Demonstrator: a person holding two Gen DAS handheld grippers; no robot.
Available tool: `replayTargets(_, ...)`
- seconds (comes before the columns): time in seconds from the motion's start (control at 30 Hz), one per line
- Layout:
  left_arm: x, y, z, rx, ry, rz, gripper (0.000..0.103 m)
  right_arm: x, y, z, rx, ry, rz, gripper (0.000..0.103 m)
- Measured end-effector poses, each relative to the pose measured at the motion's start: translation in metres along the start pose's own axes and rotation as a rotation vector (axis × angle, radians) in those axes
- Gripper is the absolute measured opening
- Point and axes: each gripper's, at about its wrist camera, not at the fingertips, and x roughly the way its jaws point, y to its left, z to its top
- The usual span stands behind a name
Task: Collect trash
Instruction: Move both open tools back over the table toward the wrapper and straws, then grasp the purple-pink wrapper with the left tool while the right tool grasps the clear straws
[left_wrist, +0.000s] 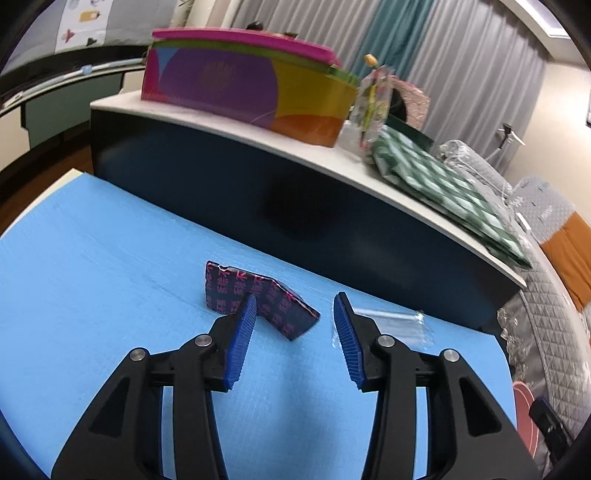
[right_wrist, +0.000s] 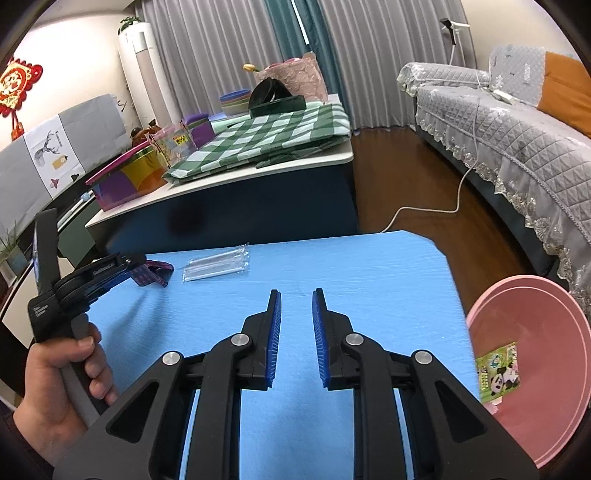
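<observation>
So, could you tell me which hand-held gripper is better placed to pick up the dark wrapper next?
Left. The left hand-held gripper is open right at the dark wrapper; the right hand-held gripper hovers over bare blue mat, farther away.

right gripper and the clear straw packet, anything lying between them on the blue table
Nothing: in the right wrist view only bare blue table lies between the right gripper and the clear straw packet.

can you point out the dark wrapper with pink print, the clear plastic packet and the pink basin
dark wrapper (left_wrist: 275, 302), left wrist view, middle of its printed face
clear plastic packet (right_wrist: 218, 265), right wrist view, middle of the packet
pink basin (right_wrist: 480, 314), right wrist view, its upper left rim
</observation>
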Motion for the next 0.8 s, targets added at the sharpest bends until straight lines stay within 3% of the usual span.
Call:
replayTargets(0.13, 0.011, 0.0, 0.001, -0.007, 0.029, 0.024, 0.039, 0.017, 0.006, 0.006, -0.015, 0.029, 0.011, 0.019)
replayTargets(0.17, 0.012, 0.001, 0.001, -0.013, 0.033, 0.022, 0.029, 0.021, 0.008, 0.008, -0.016, 0.036, 0.019, 0.02)
replayTargets(0.3, 0.008, 0.003, 0.005, 0.008, 0.03, 0.032, 0.007, 0.042, 0.021, 0.02, -0.042, 0.06, 0.048, 0.022)
replayTargets(0.43, 0.002, 0.009, 0.012, 0.04, 0.02, 0.059, 0.007, 0.069, 0.042, 0.032, -0.07, 0.089, 0.072, 0.025)
replayTargets(0.5, -0.001, 0.012, 0.013, 0.044, 0.018, 0.06, 0.007, 0.085, 0.052, 0.036, -0.076, 0.11, 0.078, 0.043)
replayTargets(0.53, -0.003, 0.014, 0.013, 0.049, 0.015, 0.063, 0.007, 0.09, 0.054, 0.038, -0.075, 0.112, 0.077, 0.045)
replayTargets(0.8, -0.01, 0.026, 0.018, 0.048, 0.012, 0.06, 0.007, 0.139, 0.066, 0.037, -0.034, 0.203, 0.109, 0.047)
